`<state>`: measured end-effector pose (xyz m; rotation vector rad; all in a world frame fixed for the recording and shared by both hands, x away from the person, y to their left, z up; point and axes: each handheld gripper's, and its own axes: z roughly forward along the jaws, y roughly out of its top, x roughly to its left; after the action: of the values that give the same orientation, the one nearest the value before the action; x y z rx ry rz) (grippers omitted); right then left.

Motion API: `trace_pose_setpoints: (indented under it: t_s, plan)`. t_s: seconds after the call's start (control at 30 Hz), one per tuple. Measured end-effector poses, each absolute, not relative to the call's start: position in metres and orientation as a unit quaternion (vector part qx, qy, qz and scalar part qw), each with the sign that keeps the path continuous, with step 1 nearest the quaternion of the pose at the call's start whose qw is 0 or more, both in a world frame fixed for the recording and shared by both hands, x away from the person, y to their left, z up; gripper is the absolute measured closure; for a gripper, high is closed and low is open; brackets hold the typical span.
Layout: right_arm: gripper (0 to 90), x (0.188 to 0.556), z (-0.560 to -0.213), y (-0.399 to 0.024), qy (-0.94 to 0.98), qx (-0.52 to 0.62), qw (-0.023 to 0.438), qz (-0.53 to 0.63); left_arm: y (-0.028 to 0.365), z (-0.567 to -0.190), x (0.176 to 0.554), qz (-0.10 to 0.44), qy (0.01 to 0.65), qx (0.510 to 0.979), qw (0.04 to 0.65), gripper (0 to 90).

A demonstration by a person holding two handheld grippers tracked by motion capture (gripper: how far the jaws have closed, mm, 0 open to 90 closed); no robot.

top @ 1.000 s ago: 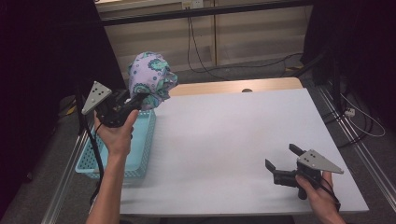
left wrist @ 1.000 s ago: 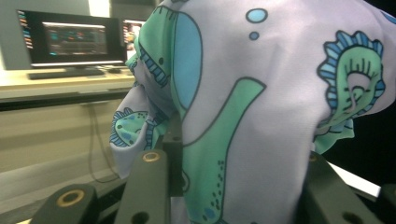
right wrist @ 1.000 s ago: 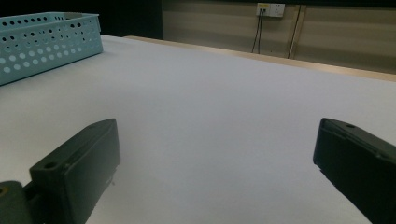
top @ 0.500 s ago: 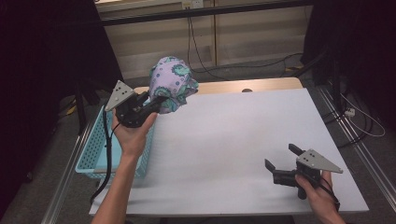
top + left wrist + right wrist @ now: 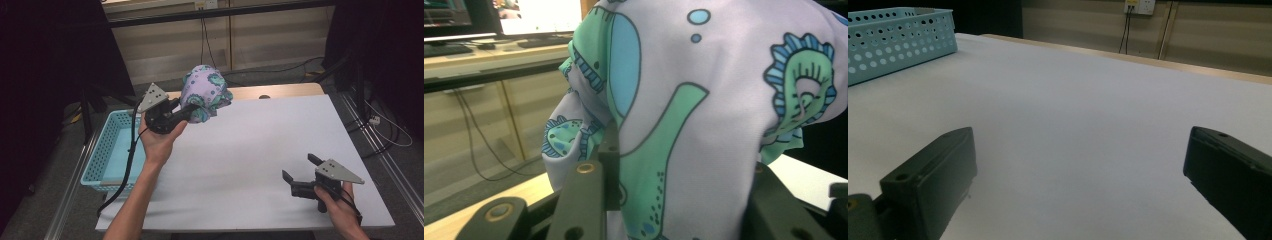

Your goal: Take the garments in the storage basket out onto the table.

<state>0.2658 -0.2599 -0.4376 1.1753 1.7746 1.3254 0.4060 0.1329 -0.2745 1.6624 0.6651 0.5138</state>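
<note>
A bunched lilac cloth (image 5: 205, 94) printed with green and blue shapes hangs in the air above the table's far left part. My left gripper (image 5: 186, 113) is shut on the cloth and holds it up and to the right of the basket. In the left gripper view the cloth (image 5: 704, 110) drapes over both black jaws and hides their tips. Low over the table's near right corner, my right gripper (image 5: 299, 170) is open, with nothing between its jaws (image 5: 1078, 170).
A light blue perforated basket (image 5: 107, 150) stands at the table's left edge, and its wall (image 5: 893, 40) appears in the right gripper view. The white table (image 5: 260, 145) spreads between the two hands. Cables hang behind the far edge.
My left gripper has carried the cloth to the right, from above the basket toward the table's middle. The right gripper has stayed where it was.
</note>
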Motion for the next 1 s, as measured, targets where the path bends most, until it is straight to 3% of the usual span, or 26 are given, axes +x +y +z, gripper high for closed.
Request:
trace_pose_setpoints:
  t_s: [1.0]
  plan:
    - [0.7,0.263,-0.436,-0.261,0.672,0.443,0.312,0.505,0.069,-0.355,0.421,0.138,0.291,0.819,0.475,64.0]
